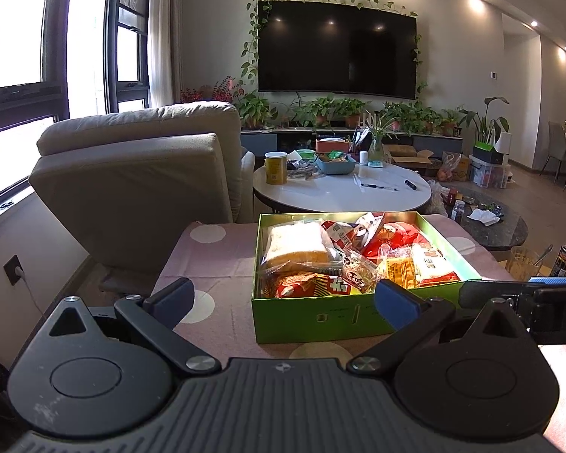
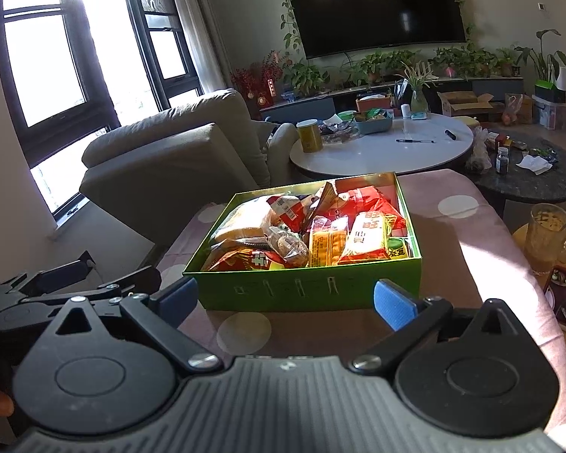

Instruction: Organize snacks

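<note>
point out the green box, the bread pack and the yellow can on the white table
green box (image 1: 313, 321), left wrist view, near front wall
bread pack (image 1: 296, 245), left wrist view, top of wrapper
yellow can (image 2: 309, 136), right wrist view, side of body

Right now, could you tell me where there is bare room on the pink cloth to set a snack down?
The cloth is bare left of the green box, toward the armchair, and to the box's right in the right wrist view. The box itself is packed with snacks. Both grippers are open, empty.
</note>
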{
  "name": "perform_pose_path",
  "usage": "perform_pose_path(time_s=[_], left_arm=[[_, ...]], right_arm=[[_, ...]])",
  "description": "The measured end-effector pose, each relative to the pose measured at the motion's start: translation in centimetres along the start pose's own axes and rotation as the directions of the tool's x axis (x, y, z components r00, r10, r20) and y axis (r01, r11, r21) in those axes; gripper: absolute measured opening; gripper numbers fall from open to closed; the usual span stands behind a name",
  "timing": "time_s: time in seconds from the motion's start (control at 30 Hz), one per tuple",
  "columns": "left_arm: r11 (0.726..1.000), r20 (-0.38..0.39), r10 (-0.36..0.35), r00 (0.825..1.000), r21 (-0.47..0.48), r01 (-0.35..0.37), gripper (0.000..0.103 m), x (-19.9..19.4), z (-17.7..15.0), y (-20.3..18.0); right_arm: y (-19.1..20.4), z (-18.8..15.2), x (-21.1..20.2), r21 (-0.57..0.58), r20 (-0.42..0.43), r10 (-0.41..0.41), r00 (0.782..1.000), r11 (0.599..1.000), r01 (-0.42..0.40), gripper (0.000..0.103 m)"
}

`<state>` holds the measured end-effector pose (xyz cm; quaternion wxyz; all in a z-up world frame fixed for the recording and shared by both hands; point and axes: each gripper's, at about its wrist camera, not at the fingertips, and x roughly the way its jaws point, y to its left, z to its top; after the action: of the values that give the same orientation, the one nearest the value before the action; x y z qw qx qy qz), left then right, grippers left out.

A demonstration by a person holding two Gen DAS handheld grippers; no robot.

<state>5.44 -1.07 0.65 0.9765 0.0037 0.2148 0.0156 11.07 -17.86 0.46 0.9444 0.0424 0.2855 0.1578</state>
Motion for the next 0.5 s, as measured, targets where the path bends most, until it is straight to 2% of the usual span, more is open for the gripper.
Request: perform_pose_path(time_s=[0.5], left_arm=[[1.000,0.005,-0.009,1.000,-0.007,0.009,0.103,-0.09,-0.14,-0.14]], right_arm=[[0.08,-0.17,0.37,-0.002,-0.016,0.005,1.000,1.000,-0.005,0.081]])
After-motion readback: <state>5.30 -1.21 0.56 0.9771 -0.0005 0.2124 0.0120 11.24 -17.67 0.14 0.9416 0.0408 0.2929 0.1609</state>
